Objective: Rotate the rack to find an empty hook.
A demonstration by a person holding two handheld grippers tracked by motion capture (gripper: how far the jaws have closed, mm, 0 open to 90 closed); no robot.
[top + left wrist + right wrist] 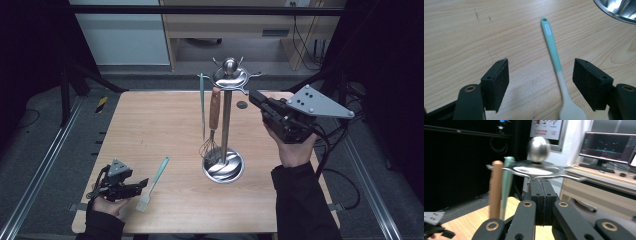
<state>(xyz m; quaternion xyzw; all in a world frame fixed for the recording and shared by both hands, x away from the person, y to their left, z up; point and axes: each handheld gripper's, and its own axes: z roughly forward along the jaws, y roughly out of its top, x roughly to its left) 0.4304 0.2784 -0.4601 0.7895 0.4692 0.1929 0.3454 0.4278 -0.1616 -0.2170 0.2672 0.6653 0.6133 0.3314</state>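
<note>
The left gripper (pixel 540 82) is held open near the tabletop's (pixel 150 120) front left corner, its jaws set either side of the untouched teal-handled spatula (pixel 554 55) lying there, while the right gripper (pixel 257 100) is kept shut, raised beside the steel utensil stand (pixel 226 120).

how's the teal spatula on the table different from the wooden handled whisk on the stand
The spatula lies flat on the table; the whisk hangs upright from the stand. The spatula has a teal handle and pale flat head; the whisk a brown wooden handle and wire head. Both are long-handled kitchen tools.
</note>
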